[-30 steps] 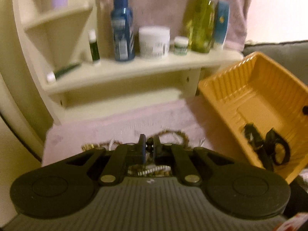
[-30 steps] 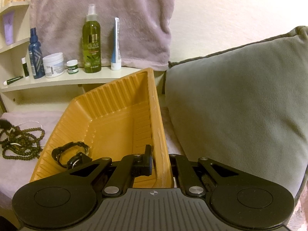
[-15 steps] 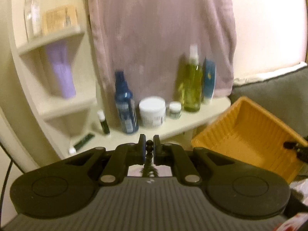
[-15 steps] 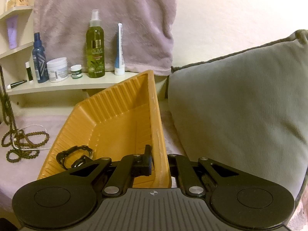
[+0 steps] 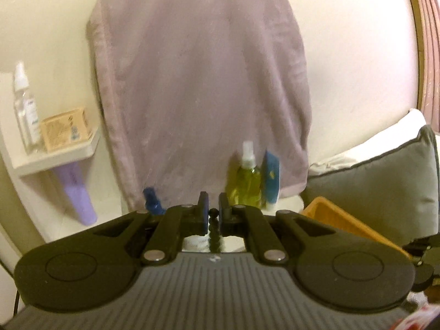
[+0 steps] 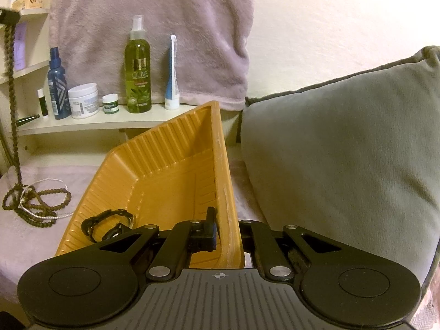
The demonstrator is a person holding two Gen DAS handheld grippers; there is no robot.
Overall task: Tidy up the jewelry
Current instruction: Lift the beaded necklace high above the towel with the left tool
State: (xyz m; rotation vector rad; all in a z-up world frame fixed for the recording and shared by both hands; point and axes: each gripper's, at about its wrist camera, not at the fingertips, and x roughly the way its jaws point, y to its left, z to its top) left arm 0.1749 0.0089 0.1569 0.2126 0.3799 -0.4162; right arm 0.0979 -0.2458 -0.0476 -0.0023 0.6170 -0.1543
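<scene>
My left gripper [image 5: 213, 213] is shut on a dark bead necklace [image 5: 214, 231] and holds it high; the strand hangs down below the fingers. In the right wrist view the same necklace [image 6: 12, 88] hangs taut from the upper left down to a pile of beads [image 6: 41, 200] on the mauve cloth, tangled with a thin pearl strand [image 6: 44, 214]. My right gripper [image 6: 227, 233] is shut on the right rim of the tilted orange tray [image 6: 176, 176]. A black bracelet [image 6: 107, 222] lies inside the tray.
A cream shelf [image 6: 110, 121] carries an olive spray bottle [image 6: 138, 68], a blue bottle [image 6: 57, 88], white jars and a tube. A mauve towel [image 6: 154, 27] hangs behind. A grey cushion [image 6: 343, 165] stands right of the tray.
My left gripper has risen well above the cloth with the bead necklace, pulling the strand up taut from the pile. My right gripper has kept its hold on the tray rim.
</scene>
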